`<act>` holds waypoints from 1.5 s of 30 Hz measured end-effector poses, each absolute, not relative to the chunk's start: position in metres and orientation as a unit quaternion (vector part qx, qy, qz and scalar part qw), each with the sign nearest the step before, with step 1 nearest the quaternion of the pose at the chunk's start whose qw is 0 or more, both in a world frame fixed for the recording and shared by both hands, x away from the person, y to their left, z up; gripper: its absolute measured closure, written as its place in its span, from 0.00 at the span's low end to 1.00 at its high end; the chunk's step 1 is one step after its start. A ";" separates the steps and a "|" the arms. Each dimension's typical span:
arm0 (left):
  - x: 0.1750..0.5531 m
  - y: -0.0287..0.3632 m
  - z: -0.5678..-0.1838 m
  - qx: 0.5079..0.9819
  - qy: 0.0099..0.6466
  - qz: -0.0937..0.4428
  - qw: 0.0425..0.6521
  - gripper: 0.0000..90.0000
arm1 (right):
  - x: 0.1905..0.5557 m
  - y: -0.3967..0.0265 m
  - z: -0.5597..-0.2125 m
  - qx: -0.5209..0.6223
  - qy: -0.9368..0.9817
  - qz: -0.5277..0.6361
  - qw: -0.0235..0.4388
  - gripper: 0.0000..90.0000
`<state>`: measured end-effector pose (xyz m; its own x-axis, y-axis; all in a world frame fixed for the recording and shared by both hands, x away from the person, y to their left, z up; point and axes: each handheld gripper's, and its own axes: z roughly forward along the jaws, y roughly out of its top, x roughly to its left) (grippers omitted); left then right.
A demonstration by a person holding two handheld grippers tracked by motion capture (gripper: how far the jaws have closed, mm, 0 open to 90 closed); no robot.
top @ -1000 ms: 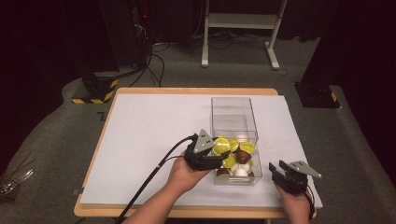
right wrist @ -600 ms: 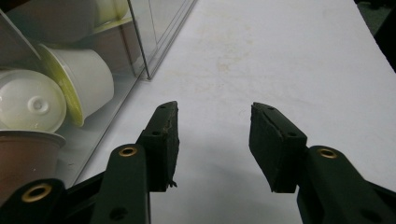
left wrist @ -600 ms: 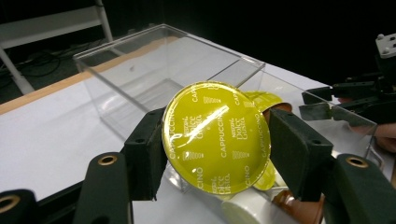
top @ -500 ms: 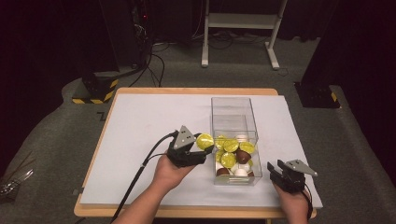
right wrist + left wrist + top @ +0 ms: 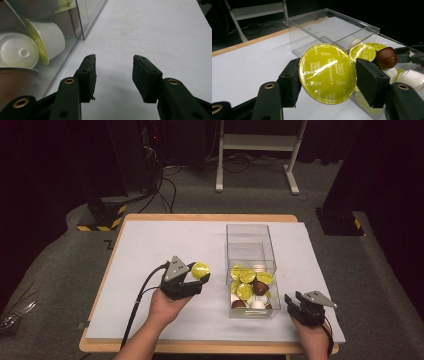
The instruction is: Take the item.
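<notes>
Yellow-green foil lid, printed "Dolce Gusto Cappuccino", faces the left gripper view: a coffee capsule (image 5: 327, 73) is clamped by its rim between the two black pads of the left gripper (image 5: 192, 280), one pad at nine o'clock of the lid and one at three o'clock. In the high view that capsule (image 5: 200, 269) is held above the white table cover (image 5: 150, 250), just beside the clear plastic box (image 5: 250, 245) and at nine o'clock of it, not touching its wall. Near end of the box holds more capsules (image 5: 248, 285): several with yellow-green lids, some brown, some white. Its far end, toward twelve o'clock, is bare.

At four o'clock of the box, near the table's front edge, the right gripper (image 5: 296, 302) rests low over the cover. In the right gripper view its jaws stand partly apart with nothing between the pads (image 5: 88, 72), and the box wall with white capsules (image 5: 37, 47) lies at ten o'clock.
</notes>
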<state>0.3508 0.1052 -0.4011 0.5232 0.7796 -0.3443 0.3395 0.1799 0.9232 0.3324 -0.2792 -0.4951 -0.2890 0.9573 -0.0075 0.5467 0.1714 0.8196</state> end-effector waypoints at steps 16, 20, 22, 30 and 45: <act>0.358 0.141 -0.414 0.602 0.483 0.201 0.604 0.45 | 0.333 -0.279 -0.496 0.527 0.716 0.366 0.273 0.60; 0.361 0.149 -0.419 0.598 0.491 0.208 0.598 0.45 | 0.333 -0.279 -0.496 0.526 0.717 0.367 0.273 0.60; 0.363 0.153 -0.421 0.594 0.496 0.212 0.597 0.45 | 0.333 -0.279 -0.496 0.526 0.718 0.366 0.272 0.60; 0.369 0.172 -0.432 0.583 0.518 0.222 0.585 0.45 | 0.333 -0.278 -0.497 0.527 0.719 0.364 0.270 0.59; 0.383 0.193 -0.447 0.571 0.553 0.221 0.564 0.45 | 0.333 -0.279 -0.498 0.526 0.719 0.366 0.267 0.59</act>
